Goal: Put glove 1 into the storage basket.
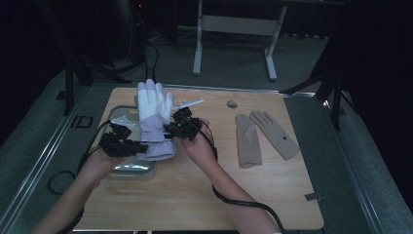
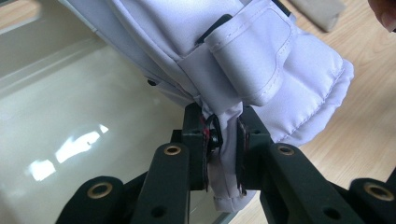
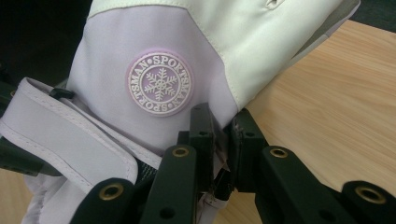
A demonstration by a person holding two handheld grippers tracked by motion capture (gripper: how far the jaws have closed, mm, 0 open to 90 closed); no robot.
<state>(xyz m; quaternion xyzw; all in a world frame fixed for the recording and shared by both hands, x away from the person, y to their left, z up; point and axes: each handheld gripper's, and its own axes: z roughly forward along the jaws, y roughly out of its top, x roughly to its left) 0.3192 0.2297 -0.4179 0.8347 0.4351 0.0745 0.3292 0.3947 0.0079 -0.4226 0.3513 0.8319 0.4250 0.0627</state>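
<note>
Two grippers: left gripper [image 2: 222,149] and right gripper [image 3: 219,149], both clamped on the white-and-lilac ski glove [image 1: 153,119].
Glove position: lifted between the grippers, fingers pointing away, above the clear tray [image 1: 127,168].
Grip points: left on cuff fabric; right just beside the snowflake badge [image 3: 159,84].
Step in hand: carrying, as judged.
Next move: keep both holds while setting down.
Bystanders: tan glove pair [image 1: 263,136], well apart.

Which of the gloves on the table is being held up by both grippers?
The white and lilac ski glove, pinched by the left gripper and the right gripper; the two tan gloves lie flat, untouched.
</note>
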